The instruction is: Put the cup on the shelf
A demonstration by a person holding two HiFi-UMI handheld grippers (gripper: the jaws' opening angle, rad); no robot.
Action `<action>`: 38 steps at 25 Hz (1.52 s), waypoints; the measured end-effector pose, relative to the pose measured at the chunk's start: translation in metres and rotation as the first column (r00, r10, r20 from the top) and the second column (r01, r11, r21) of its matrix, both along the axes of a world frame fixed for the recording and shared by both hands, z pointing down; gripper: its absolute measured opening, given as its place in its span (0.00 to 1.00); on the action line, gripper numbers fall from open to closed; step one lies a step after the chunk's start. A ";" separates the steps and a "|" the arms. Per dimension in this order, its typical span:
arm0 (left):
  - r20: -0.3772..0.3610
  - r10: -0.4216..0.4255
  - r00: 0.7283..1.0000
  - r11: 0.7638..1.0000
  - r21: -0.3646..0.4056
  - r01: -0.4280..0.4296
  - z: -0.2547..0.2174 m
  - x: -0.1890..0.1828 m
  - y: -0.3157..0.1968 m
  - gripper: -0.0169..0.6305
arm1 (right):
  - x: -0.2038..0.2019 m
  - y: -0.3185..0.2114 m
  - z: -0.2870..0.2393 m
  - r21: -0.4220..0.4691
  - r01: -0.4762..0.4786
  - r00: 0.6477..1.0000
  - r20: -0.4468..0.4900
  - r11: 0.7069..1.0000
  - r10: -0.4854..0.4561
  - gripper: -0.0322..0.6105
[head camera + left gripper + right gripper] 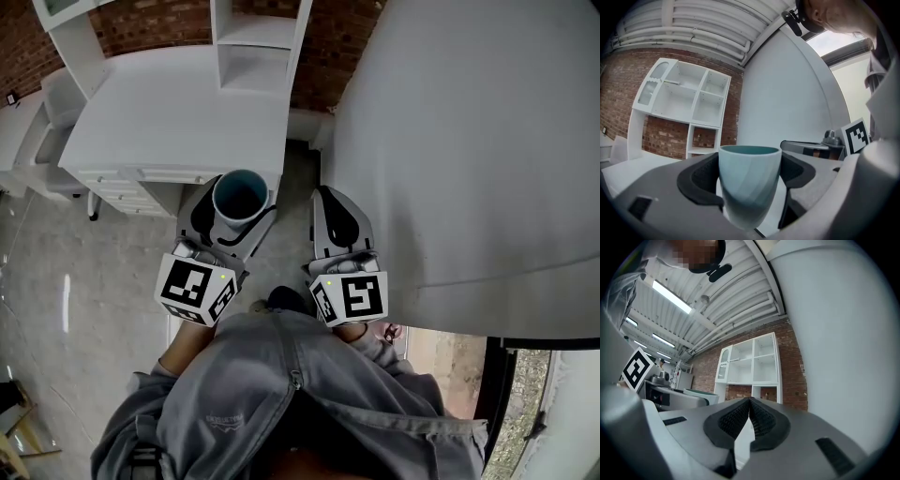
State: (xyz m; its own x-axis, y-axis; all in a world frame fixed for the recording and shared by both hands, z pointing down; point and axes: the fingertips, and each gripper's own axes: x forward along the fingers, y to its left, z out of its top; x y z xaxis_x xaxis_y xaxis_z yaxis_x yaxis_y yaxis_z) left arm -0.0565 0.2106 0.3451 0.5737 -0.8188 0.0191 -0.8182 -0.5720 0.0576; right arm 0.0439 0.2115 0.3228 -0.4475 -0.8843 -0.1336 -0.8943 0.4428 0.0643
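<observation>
A pale blue cup (749,185) stands upright between the black pads of my left gripper (750,178), which is shut on it. From the head view I look down into the cup (240,197), held by the left gripper (230,211) near the front corner of a white desk (178,112). My right gripper (330,214) hangs beside it, shut with nothing in it, its pads (761,420) touching. The white shelf unit (682,101) stands ahead against a brick wall; it also shows in the right gripper view (752,362).
A large white rounded pillar or wall (469,141) fills the right side, close to my right gripper. White drawers (122,187) sit under the desk. Grey floor (56,281) lies to the left. The person's grey sleeves (281,394) are below.
</observation>
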 end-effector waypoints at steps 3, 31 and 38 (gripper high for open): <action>-0.007 0.008 1.000 1.000 -0.009 -0.008 0.003 -0.001 -0.005 0.61 | -0.001 -0.004 0.001 -0.005 -0.009 1.000 -0.004 1.000 0.009 0.09; -0.026 0.012 1.000 1.000 -0.021 -0.012 0.010 0.006 -0.164 0.61 | -0.009 -0.171 0.001 0.013 0.054 0.999 0.010 0.998 -0.054 0.09; -0.025 0.002 1.000 1.000 -0.027 -0.002 -0.001 0.008 -0.224 0.61 | -0.005 -0.233 -0.008 0.003 0.060 0.998 0.008 0.998 -0.060 0.09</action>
